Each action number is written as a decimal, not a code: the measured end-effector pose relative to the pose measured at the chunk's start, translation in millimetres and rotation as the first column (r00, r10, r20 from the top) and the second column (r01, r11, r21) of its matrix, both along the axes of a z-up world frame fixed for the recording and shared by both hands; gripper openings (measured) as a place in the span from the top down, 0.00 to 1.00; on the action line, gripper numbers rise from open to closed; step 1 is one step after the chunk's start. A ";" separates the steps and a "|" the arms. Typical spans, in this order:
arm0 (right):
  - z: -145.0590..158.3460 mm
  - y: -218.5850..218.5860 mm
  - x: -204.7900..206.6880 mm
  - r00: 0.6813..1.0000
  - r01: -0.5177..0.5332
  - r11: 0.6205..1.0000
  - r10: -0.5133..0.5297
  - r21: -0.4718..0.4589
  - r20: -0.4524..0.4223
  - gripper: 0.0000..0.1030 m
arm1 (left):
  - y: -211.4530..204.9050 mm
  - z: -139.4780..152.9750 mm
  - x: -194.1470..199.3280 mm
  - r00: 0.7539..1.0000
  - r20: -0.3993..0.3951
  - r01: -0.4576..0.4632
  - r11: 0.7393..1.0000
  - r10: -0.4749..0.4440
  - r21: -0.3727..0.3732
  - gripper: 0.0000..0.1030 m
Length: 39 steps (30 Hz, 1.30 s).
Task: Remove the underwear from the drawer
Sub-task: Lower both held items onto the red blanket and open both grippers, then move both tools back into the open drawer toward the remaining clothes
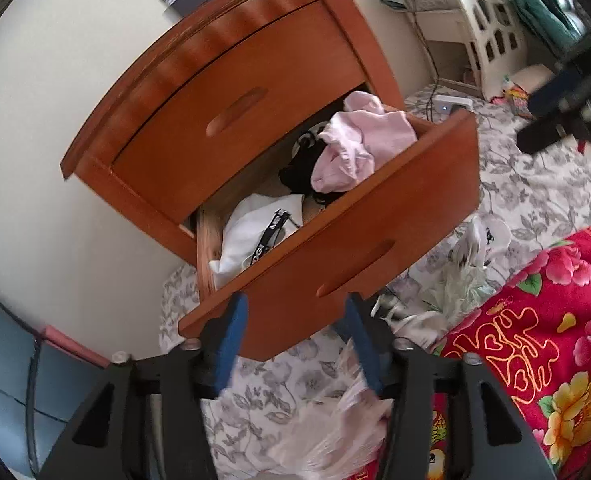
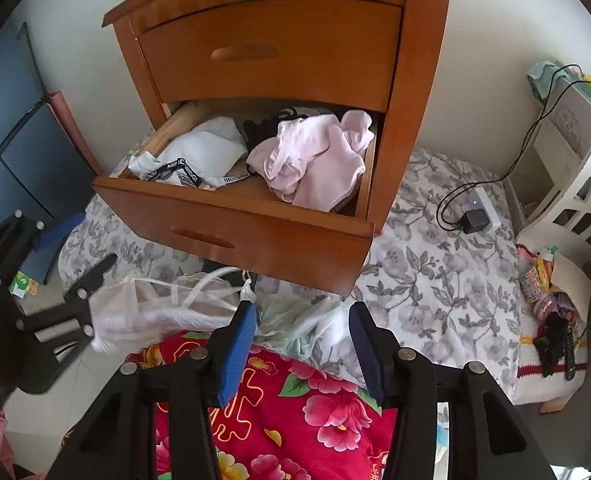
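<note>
floral bedsheet (image 2: 435, 280) under wooden nightstand (image 2: 279, 40); both jaws apart, empty, above red blanket (image 2: 295, 412)

Open wooden drawer (image 2: 231, 236) — white underwear (image 2: 199, 156), pink garment (image 2: 315, 160), black item between them (image 2: 261, 126).

The lower drawer (image 2: 255, 236) of the wooden nightstand stood pulled open, with crumpled pink underwear (image 2: 315, 160) on its right side and a white garment (image 2: 203, 152) with black lettered bands on its left.

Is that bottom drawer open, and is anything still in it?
Open: the lower drawer is pulled out, holding a pink garment, a white one and something black.
</note>
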State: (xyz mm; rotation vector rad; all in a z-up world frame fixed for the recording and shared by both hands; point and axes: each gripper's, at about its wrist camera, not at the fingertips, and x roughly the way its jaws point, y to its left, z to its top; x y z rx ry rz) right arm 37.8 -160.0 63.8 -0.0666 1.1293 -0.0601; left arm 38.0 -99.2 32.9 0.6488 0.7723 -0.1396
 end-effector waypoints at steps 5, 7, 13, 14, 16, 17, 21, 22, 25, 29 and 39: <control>-10.0 2.9 1.6 1.000 -0.008 1.000 0.008 0.001 -0.019 0.39 | 28.2 -0.8 18.8 0.989 -0.126 -0.100 0.980 0.079 -0.173 0.32; -13.5 4.1 1.7 1.000 -0.013 1.000 0.013 -0.001 -0.024 0.35 | 41.6 -4.1 26.5 0.979 -0.168 -0.155 0.961 0.118 -0.230 0.31; -20.9 7.7 3.4 0.999 -0.027 1.000 0.027 -0.010 -0.031 0.14 | 80.0 -8.0 36.6 0.945 -0.258 -0.290 0.877 0.200 -0.382 0.06; -21.9 8.0 4.2 0.999 -0.028 1.000 0.028 -0.009 -0.032 0.08 | 82.7 -8.1 37.2 0.943 -0.264 -0.297 0.870 0.203 -0.394 0.06; -24.0 10.0 5.8 0.999 -0.032 0.999 0.032 -0.008 -0.033 0.00 | 85.1 -5.3 38.2 0.943 -0.262 -0.302 0.858 0.205 -0.415 0.05; -24.5 11.1 6.2 0.999 -0.036 0.999 0.036 -0.009 -0.031 0.00 | 84.8 -2.7 39.3 0.945 -0.259 -0.299 0.856 0.202 -0.422 0.04; -24.2 16.9 10.1 0.998 -0.055 0.998 0.055 -0.002 -0.015 0.00 | 81.7 12.8 43.8 0.956 -0.232 -0.275 0.828 0.181 -0.489 0.01; -22.9 18.0 12.3 0.998 -0.058 0.998 0.058 0.002 -0.005 0.00 | 80.0 17.1 45.5 0.960 -0.220 -0.264 0.822 0.173 -0.504 0.01; -17.7 19.9 18.1 0.998 -0.066 0.998 0.066 0.012 0.017 0.00 | 75.0 25.8 52.4 0.968 -0.192 -0.243 0.816 0.164 -0.525 0.01; -7.9 18.6 27.5 0.997 -0.069 0.998 0.069 0.011 0.045 0.00 | 69.3 34.4 64.5 0.975 -0.162 -0.216 0.809 0.151 -0.546 0.01; 11.5 6.1 62.9 0.996 -0.039 0.999 0.037 0.022 0.084 0.00 | 71.1 33.8 96.8 0.980 -0.161 -0.191 0.779 0.117 -0.598 0.01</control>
